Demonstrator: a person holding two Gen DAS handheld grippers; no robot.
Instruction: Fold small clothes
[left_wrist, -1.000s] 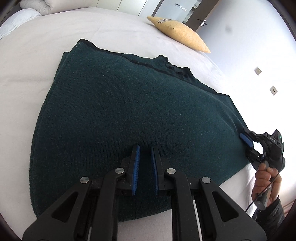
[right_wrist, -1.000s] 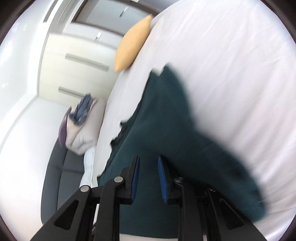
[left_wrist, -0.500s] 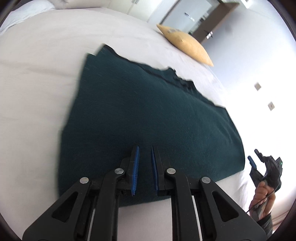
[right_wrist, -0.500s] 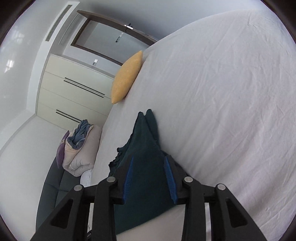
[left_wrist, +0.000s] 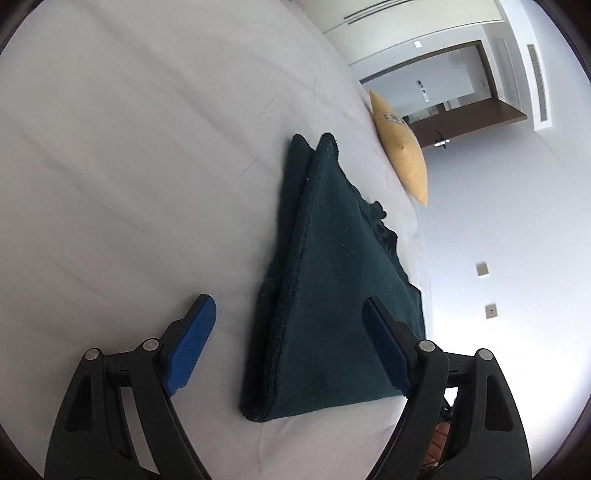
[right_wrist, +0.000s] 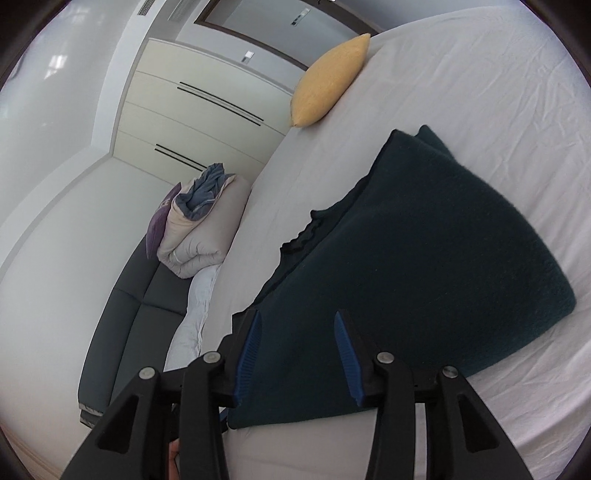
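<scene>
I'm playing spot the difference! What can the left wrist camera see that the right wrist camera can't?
Only the left wrist view shows two wall switches and the wide-open left tool. Only the right wrist view shows the grey sofa, the rolled duvet, the wardrobe and the open right tool. Both show the folded green sweater, yellow pillow and white bed.

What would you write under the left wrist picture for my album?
Open left gripper hovers over a folded dark green sweater on a white bed, yellow pillow beyond.
</scene>
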